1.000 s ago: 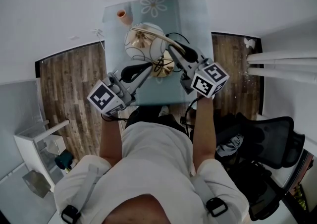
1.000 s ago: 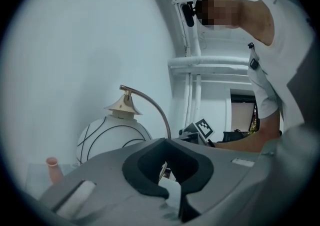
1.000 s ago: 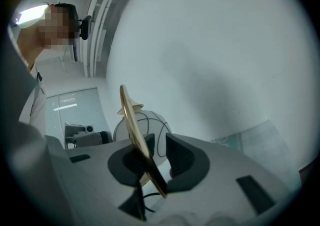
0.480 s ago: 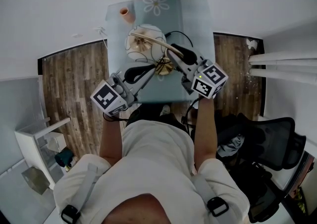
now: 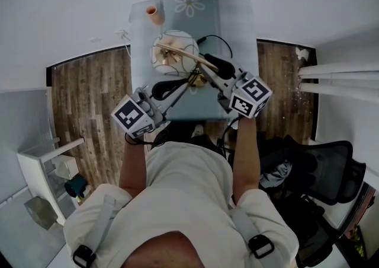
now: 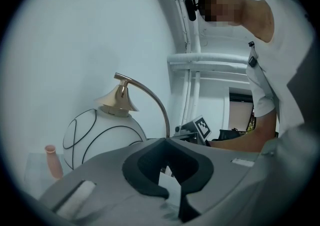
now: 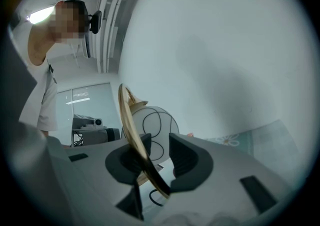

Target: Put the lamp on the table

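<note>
The lamp stands over the glass table. Its white globe shade with black lines hangs from a curved gold stem, and its gold base is near the table's front half. My right gripper is at the stem. Its jaws have just been opening, and the stem runs between them against the left pad, with a gap to the right pad. My left gripper is shut with nothing in it, just left of the base. The globe shows beyond its jaws.
A small pink vase stands at the table's far left corner. A black cord loops on the glass behind the lamp. Wood floor flanks the table, a black office chair is at my right, and white pipes run along the right wall.
The right gripper's jaws stand wider apart around the gold stem. Both grippers have shifted slightly beside the lamp base. The left gripper's jaws stay together.
</note>
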A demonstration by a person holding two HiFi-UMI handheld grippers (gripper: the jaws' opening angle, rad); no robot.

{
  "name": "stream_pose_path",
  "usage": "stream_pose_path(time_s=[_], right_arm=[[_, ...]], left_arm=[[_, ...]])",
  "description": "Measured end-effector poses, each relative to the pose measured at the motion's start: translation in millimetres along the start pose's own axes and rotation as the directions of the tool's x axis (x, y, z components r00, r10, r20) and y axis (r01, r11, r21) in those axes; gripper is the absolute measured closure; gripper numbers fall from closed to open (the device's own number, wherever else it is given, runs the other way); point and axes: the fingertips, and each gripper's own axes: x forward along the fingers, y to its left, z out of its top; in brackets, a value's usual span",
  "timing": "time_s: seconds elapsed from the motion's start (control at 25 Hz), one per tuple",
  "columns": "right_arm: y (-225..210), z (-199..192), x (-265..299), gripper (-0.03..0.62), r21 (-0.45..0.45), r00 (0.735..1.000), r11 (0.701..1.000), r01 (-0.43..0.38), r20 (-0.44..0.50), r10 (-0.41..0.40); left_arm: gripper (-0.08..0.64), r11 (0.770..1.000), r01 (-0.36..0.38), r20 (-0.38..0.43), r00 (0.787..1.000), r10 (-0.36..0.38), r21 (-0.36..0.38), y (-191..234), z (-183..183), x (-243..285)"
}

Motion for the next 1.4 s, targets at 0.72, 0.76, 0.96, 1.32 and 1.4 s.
stream_pose_path(time_s=[0.72,0.76,0.96,1.32,1.4], right_arm=[[14,-3,-2,0.373,0.031,1.000,0.999,-0.030,0.011,0.030],[15,-3,-3,0.373,0.025,1.000,0.999,-0.028,0.009,0.028],[15,-3,-10,0.371,-0.052,1.000,0.999,0.003,-0.016,-0.003],[36,11,-34,0.374,-0.183,0.998,0.982,0.046,-0.042,-0.054],[42,17,-40,0.374,-0.204,0.998,0.978,0.052,-0.028,-0.059]], left_arm=[[0.560,0.999,0.029,0.003,1.000,-0.029,-0.018,-12,-5,-4],[0.560,0.999,0.029,0.001,1.000,-0.029,-0.016,-12,-6,-4],[0.560,0.999,0.031,-0.004,1.000,-0.031,-0.008,-13,-6,-4],[0.560,1.000,0.012,0.019,1.000,-0.012,0.005,-13,4,-12],[0.560,1.000,0.007,0.020,1.000,-0.007,0.011,-13,5,-13]])
